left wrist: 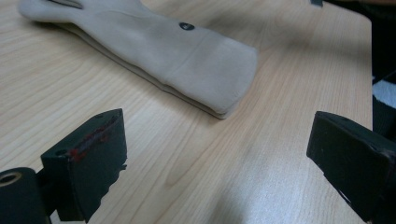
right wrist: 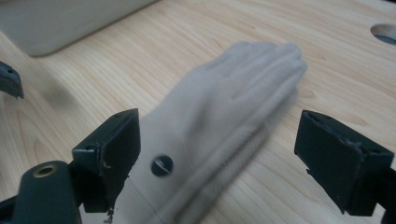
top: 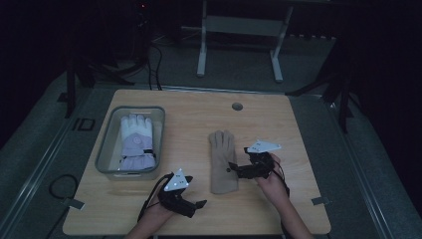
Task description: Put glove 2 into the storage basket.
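Left gripper low at bottom centre of the high view, jaws spread wide over bare table, holding nothing; beige glove lies flat mid-frame, cuff toward the bottom edge, fingers pointing up-frame. Right gripper sits at the glove's right edge by the cuff, jaws wide apart, glove lying between them but not pinched; white glove rests in grey bin at left.

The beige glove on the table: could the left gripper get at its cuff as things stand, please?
Probably yes. The left gripper has its jaws open and aimed at the cuff of the beige glove, with bare table between them. The right gripper sits by the glove's far side, jaws open, not on the cuff.
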`<state>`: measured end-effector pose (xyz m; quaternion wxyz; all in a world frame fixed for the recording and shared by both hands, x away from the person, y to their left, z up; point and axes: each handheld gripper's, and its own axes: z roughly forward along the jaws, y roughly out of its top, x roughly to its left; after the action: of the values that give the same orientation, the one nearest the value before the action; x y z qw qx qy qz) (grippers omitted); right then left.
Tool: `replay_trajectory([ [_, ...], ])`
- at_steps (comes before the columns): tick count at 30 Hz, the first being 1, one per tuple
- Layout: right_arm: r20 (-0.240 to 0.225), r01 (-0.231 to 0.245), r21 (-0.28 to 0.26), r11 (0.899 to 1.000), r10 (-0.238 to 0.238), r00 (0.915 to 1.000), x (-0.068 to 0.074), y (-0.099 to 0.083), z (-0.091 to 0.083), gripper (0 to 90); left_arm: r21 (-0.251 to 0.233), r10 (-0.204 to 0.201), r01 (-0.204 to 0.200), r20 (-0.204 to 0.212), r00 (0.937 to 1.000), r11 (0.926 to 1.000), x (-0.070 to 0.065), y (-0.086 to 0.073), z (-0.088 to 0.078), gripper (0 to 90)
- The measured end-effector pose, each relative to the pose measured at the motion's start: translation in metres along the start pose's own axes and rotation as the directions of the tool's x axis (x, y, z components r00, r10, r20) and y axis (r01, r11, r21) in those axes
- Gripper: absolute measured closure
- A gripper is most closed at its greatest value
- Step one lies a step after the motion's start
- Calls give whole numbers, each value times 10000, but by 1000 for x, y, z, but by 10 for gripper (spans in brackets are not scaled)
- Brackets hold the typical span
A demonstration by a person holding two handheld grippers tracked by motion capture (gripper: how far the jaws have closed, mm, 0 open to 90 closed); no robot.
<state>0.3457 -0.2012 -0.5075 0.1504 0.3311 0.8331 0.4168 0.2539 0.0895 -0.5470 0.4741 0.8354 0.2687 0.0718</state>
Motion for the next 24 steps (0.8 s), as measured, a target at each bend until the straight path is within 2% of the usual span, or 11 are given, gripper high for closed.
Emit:
replay_trajectory([
  [2,-268,-210,209,9996,216,9994,-6,-2,-1,142,30,11,-11,-4,10000,10000,-1,1,2,55],
  [4,-290,-192,181,9997,197,9994,-10,-4,-2,124,187,87,-85,-102,9999,9998,-3,4,10,55],
  [6,-555,-270,19,9996,271,9981,-13,-7,-3,108,297,151,-140,-401,9991,9995,-3,7,14,56],
  [9,-413,-352,31,9994,353,9985,-15,-8,-1,109,295,62,-51,-387,9992,9996,-3,8,16,80],
  [10,-365,-396,93,9992,399,9985,-17,-7,1,109,-38,239,-240,-202,9995,9997,-3,14,19,133],
  [13,-334,-518,119,9986,522,9981,-21,-4,5,137,-162,463,-465,-161,9988,9988,-3,20,21,143],
  [15,-319,-606,126,9981,610,9976,-24,-1,9,141,-243,814,-813,63,9967,9964,-5,31,27,146],
  [18,-282,-721,220,9972,727,9970,-30,5,16,161,-76,1324,-1322,380,9905,9912,-9,41,36,148],
  [21,-235,-928,378,9950,937,9953,-35,8,26,186,188,1624,-1639,642,9846,9863,-11,47,48,165],
  [22,-235,-928,378,9950,937,9953,-35,8,26,186,188,1624,-1639,642,9846,9863,-11,47,48,169],
  [24,-282,-1096,607,9921,1115,9934,-38,8,37,208,522,1759,-1800,748,9816,9823,-10,51,59,198],
])
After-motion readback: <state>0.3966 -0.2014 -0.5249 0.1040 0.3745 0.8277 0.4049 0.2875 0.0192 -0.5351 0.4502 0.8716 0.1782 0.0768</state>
